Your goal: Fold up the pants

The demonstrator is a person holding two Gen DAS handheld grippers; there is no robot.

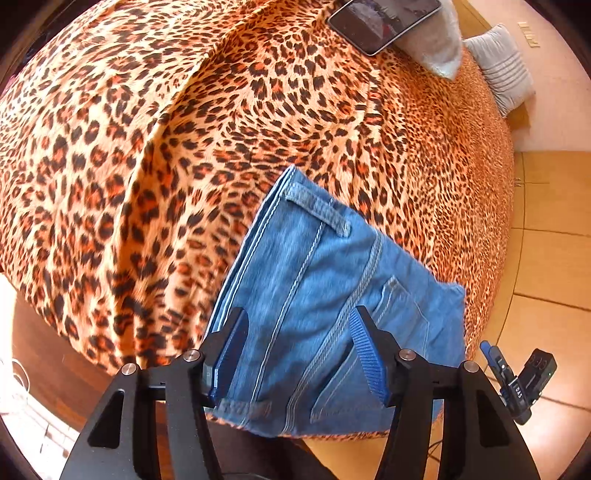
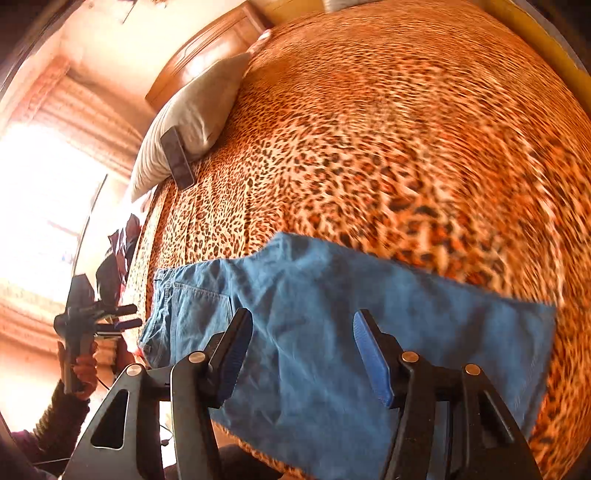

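Note:
Blue jeans (image 1: 332, 277) lie folded flat near the edge of a leopard-print bedspread (image 1: 184, 129), waistband and back pocket showing. My left gripper (image 1: 299, 314) hovers open just above the pocket area, with nothing between its blue pads. In the right wrist view the jeans (image 2: 424, 314) stretch across the near edge of the bed. My right gripper (image 2: 303, 314) is open above the leg part and holds nothing. The left gripper (image 2: 135, 315) shows at the far left, held by a hand. The right gripper (image 1: 489, 350) peeks in at the right edge.
A dark phone (image 1: 380, 22) leans on a grey pillow (image 1: 432, 40), with a second pillow (image 1: 502, 70) behind. A wooden headboard (image 2: 207, 48) stands at the far end. Tiled floor (image 1: 546, 295) lies past the bed's edge. A bright window (image 2: 44, 192) is at the left.

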